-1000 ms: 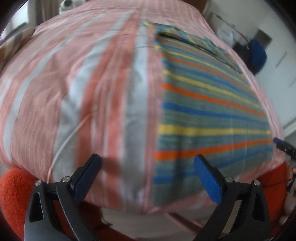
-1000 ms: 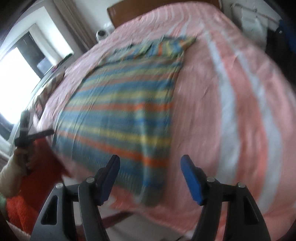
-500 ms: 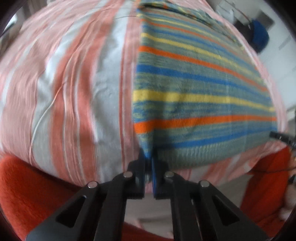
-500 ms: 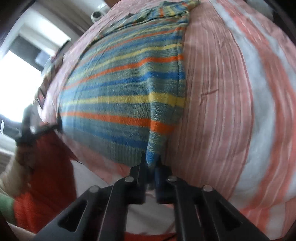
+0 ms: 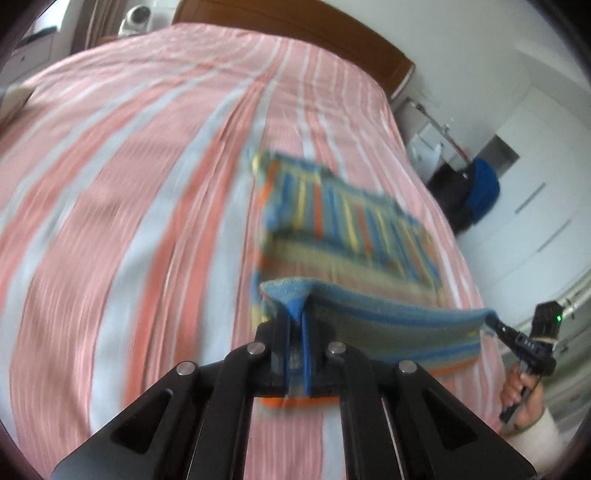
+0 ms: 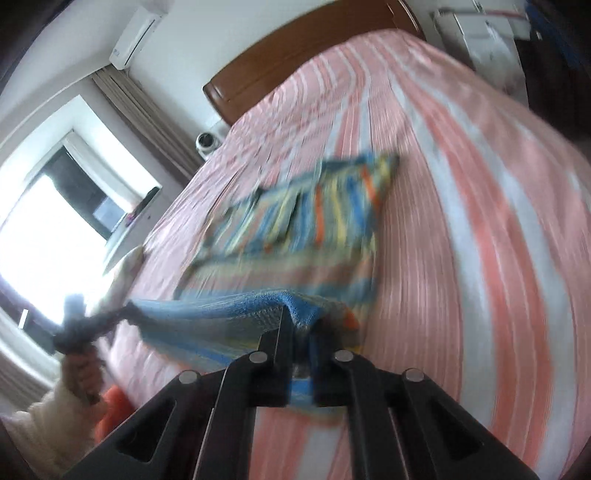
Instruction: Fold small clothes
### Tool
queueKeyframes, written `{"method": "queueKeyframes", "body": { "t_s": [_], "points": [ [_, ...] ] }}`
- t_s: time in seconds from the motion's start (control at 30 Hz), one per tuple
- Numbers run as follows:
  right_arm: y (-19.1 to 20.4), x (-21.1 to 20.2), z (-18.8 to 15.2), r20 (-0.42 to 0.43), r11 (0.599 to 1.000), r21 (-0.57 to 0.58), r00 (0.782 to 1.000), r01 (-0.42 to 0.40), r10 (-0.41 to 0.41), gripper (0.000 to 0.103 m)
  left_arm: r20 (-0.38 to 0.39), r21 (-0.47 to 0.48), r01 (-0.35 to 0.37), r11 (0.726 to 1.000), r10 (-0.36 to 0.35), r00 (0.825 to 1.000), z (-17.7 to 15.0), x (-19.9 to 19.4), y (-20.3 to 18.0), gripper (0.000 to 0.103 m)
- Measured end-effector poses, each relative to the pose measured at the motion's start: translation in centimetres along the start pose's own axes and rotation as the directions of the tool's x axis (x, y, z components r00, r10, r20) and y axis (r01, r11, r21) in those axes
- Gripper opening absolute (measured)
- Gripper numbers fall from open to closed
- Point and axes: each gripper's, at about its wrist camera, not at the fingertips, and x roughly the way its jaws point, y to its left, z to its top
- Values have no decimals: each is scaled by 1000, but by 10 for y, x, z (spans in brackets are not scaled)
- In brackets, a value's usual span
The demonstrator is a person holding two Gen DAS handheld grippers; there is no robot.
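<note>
A small striped knit garment (image 5: 347, 229) in blue, yellow, orange and green lies on the pink-and-white striped bed; it also shows in the right wrist view (image 6: 303, 229). My left gripper (image 5: 298, 325) is shut on the left corner of its near hem. My right gripper (image 6: 301, 325) is shut on the right corner of the same hem and also shows in the left wrist view (image 5: 517, 336). The hem (image 5: 388, 306) is lifted off the bed and stretched between the two grippers, above the garment's lower part. The far part with the sleeves still lies flat.
The striped bedspread (image 5: 129, 184) covers the whole bed, with a wooden headboard (image 5: 295, 26) at the far end. A blue bag (image 5: 484, 192) and white cupboards stand to the right of the bed. A window (image 6: 48, 229) is on the left side.
Both grippers closed on the near hem corners, then lifted the hem off the bed and carried it forward over the garment. The view now takes in the whole bed.
</note>
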Motion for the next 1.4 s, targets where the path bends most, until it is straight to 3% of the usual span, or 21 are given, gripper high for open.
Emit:
{"method": "queueKeyframes", "body": {
  "t_s": [0.23,0.43,0.5,0.53,0.57,0.63,0.7,0.77,0.83,0.9,1.0,1.1,1.13,1.17,1.23,1.27,1.33,1.4],
  "points": [
    [-37,82,99,21,998,60,1000,20,-22,7,-29,-14,-85,996,85,996,88,103,1,3],
    [-74,144,150,-22,995,91,998,52,-50,8,-64,-2,-131,991,131,989,124,163,0,7],
    [-95,165,157,-36,988,148,998,49,-44,13,-53,-59,-148,987,145,988,136,175,11,28],
    [-104,169,159,-36,982,178,998,61,-55,24,-32,-94,-142,985,140,990,142,173,18,51],
    [-111,169,160,-23,977,206,998,64,-61,28,-2,-117,-133,984,134,991,145,169,23,64],
    [-120,156,165,32,969,242,997,55,-64,34,78,-161,-104,982,118,990,148,148,34,73],
    [-121,135,169,58,973,219,994,78,-93,34,95,-160,-85,983,101,990,144,128,41,73],
    [-110,119,173,31,981,157,992,114,-120,36,86,-116,-79,990,89,992,130,109,39,73],
    [-91,111,175,-40,991,83,994,105,-102,36,53,-37,-66,997,68,996,110,98,29,73],
    [-65,115,171,-159,999,42,987,26,-19,36,14,62,-64,996,63,998,79,93,15,75],
    [-32,147,159,-309,994,82,946,-73,95,44,-28,168,-139,976,146,989,39,100,4,75],
    [-25,208,148,-444,981,183,886,-60,137,46,-46,174,-201,964,212,976,2,99,15,74],
    [-27,226,150,-441,976,208,885,-57,145,46,-22,162,-200,966,206,978,-6,91,18,74],
    [-28,240,155,-408,973,221,900,-68,156,46,-3,149,-202,968,205,979,-13,79,21,75],
    [-30,248,175,-250,971,227,960,-71,129,47,29,114,-212,971,210,977,-25,60,28,80],
    [-34,241,184,-127,959,274,985,-79,117,47,45,98,-217,971,214,976,-29,55,33,85],
    [-31,229,187,-15,932,338,989,-132,146,47,80,67,-222,973,216,973,-38,48,43,87],
    [-7,226,187,-61,943,285,979,-169,194,47,121,47,-201,979,194,974,-47,47,51,87]
  ]
}}
